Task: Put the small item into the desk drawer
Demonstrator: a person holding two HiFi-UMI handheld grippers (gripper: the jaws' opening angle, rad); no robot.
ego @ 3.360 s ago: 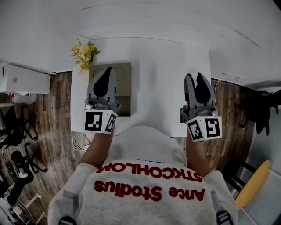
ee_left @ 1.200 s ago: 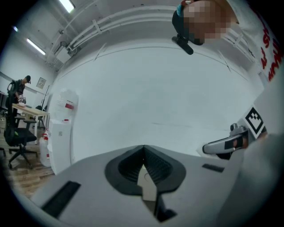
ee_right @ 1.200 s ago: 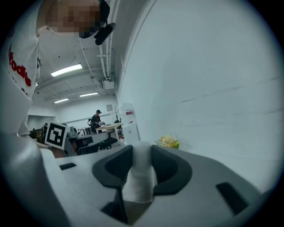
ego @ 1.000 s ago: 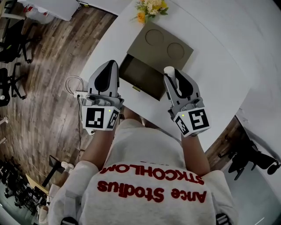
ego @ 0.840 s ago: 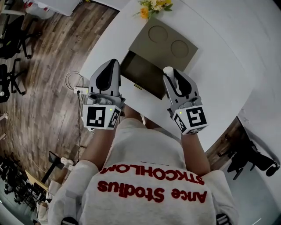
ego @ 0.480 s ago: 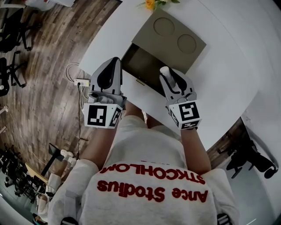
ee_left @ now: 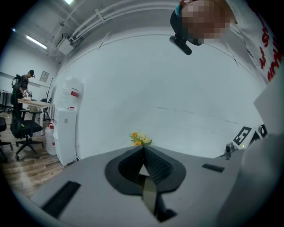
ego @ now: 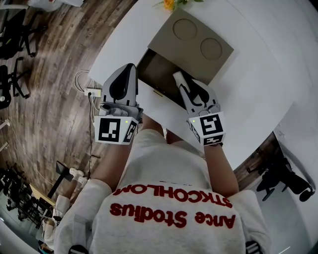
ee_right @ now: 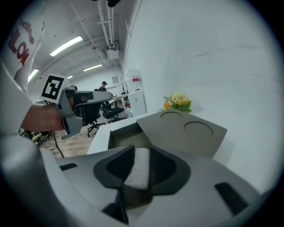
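- A small white item point(ee_right: 137, 170) is clamped between the jaws of the right gripper point(ee_right: 142, 147). The jaws have just been closing, and the item is pressed from both sides.
- The item's kind cannot be told for certain: an oblong, soft-edged block is seen, perhaps an eraser.
- In the head view the item point(ego: 177, 76) is held at the tip of the right gripper point(ego: 180, 83), which is tilted downward, over the open drawer point(ego: 155, 69).
- The drawer is pulled out of a low olive-grey drawer unit point(ego: 198, 42) whose top is marked by two round recesses. The unit is set on a white desk point(ego: 248, 89).
- From the right gripper view the drawer point(ee_right: 124, 135) is seen just beyond the item, and the unit's top point(ee_right: 186, 131) is seen to its right.
- The left gripper point(ego: 130, 69) is held beside the drawer's left end, over the desk edge. Its jaws are pressed together in the left gripper view point(ee_left: 143, 148) — nothing is held between them.
- Yellow and orange flowers point(ego: 171, 4) are placed on the desk behind the unit.
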